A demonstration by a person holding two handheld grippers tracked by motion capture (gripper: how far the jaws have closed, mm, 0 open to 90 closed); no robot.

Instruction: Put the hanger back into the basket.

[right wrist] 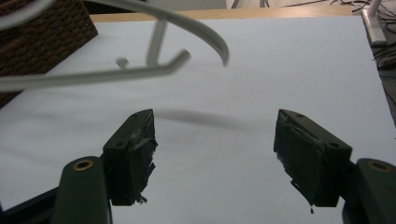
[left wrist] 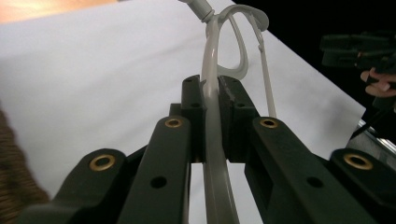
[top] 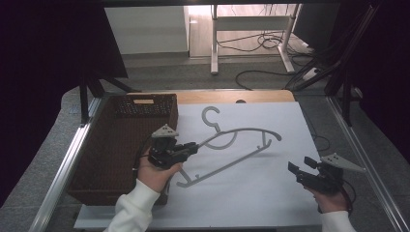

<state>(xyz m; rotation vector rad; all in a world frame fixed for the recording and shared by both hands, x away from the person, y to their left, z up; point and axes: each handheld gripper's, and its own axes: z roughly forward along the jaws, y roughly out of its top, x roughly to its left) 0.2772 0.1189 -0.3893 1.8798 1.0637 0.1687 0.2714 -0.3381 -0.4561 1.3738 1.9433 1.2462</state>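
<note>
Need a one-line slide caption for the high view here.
Left gripper holds a grey hanger above the white sheet beside a wicker basket; right gripper waits open.

high view: above the near edge, facing forward and down over the white sheet (top: 270,193) | left gripper view: close along the hanger (left wrist: 211,93); sheet behind | right gripper view: low over the sheet, facing the hanger; all share both
</note>
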